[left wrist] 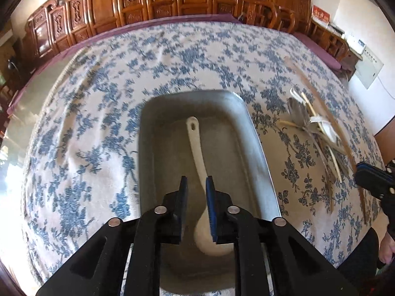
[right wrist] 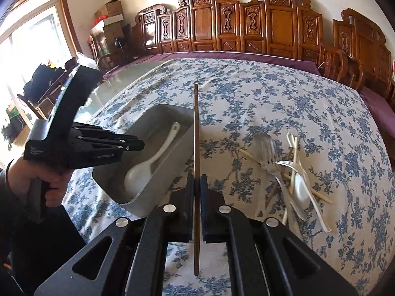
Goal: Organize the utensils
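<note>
Sorting is under way, one utensil at a time, from the loose pile into the tray.

Left gripper (left wrist: 196,185): held over the metal tray (left wrist: 256,133), pointing steeply down. Its jaws stand slightly apart with the white spoon (left wrist: 197,145) lying on the tray floor below them. The pads do not appear to press on the spoon, though the gripper hides part of the bowl end, so contact there cannot be ruled out. Judged: this spoon is delivered and the left side is at the release stage.

Right gripper (right wrist: 196,185): jaws pressed together on a dark wooden chopstick (right wrist: 195,133), which stands out well beyond the fingertips. The stick's far end lies over the tray's near rim as seen from the right wrist.

Pile (right wrist: 288,172): forks, a white spoon and pale chopsticks lie tangled on the floral cloth (right wrist: 271,93), well to the right of the tray.

Next move, as judged: the left gripper needs to clear the tray so the right can carry the chopstick over it, lay it lengthwise beside the spoon, and let go low enough that it does not bounce out.
</note>
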A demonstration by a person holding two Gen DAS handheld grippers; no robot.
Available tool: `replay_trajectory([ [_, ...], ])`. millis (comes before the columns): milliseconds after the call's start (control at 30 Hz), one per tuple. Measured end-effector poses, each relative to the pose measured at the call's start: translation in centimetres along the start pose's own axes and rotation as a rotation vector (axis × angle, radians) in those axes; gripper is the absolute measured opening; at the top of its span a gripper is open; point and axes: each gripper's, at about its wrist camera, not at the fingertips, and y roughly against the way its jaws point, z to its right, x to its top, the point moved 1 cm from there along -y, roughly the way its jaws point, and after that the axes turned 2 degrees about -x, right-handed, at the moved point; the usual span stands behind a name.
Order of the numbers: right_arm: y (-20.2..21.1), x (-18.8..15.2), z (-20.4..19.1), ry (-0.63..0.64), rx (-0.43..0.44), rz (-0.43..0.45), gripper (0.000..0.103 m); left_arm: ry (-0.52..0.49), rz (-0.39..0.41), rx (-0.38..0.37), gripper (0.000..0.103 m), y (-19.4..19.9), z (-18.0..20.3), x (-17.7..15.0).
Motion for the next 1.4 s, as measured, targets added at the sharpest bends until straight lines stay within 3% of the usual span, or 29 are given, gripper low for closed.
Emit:
replay_trajectory([
  [267,-1.3,1.0,-3.0,-0.016,0.044,-0.020,0.006,0.044,0.154,0.013,0.032,5.0,-2.2,-1.8],
  [433,-3.4,1.7,-5.5,-0.038,0.076,-0.056,0.006,0.060,0.213,0.044,0.032,6.2,-3.8,-2.7],
  [633,-5.9,2.4,-7.3,-0.091,0.101,-0.111,0.006,0.091,0.246,0.049,0.032,6.7,-5.8,-3.4],
  [1067,-11.8,3.6,-8.6,-0.113,0.015,-0.192,0.006,0.139,0.278,0.008,0.032,6.9,-7.9,-4.1],
  [1400,-11.0,3.9,-9.2,-0.092,0.094,-0.162,0.009,0.123,0.298,-0.004,0.032,7.5,-7.0,-4.0],
])
